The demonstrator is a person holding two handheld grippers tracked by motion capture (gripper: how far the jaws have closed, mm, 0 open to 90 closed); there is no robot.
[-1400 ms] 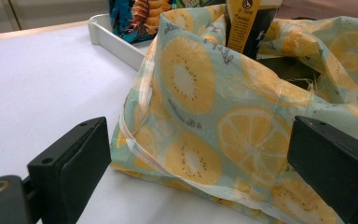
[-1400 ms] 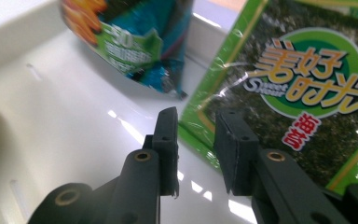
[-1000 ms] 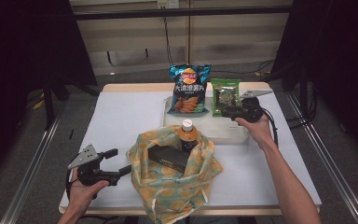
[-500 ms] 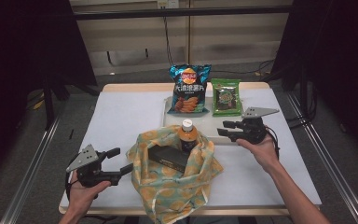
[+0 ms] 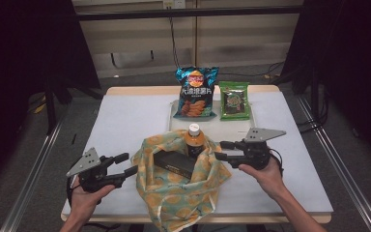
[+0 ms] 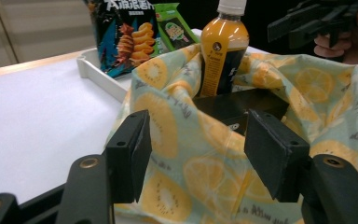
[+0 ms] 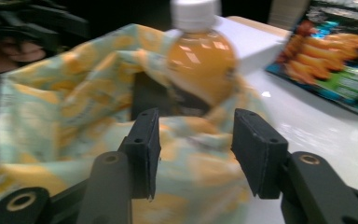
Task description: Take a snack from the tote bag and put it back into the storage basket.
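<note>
On the white table [image 5: 125,116] a fruit-printed cloth bag [image 5: 174,186] sits slumped open near the front edge, between the person's two hands. An orange juice bottle [image 5: 193,140] with a white cap stands upright inside it, at the far side of the opening, and a flat black box [image 5: 176,163] lies in the bag just in front of the bottle, tilted a little toward the left. The left gripper [image 5: 128,164], held low at the person's left, points at the bag's left edge; its jaws have just been closing, yet in the left gripper view [image 6: 196,158] they stand apart with the bag's cloth showing between them, and I cannot tell whether a pad already touches the fabric. The right gripper [image 5: 221,150] comes in from the other side, level with the bag's upper right rim and just beside the bottle; its jaws have just been opening and in the right gripper view [image 7: 193,149] they stand spread with the rim of the bag between them, not pinching it as far as I can see, though that view is blurred. Behind the bag lies a shallow white tray [image 5: 222,126], and against its far side lean a blue bag of chips [image 5: 195,92] and, to its right, a smaller green snack packet [image 5: 234,99].
</note>
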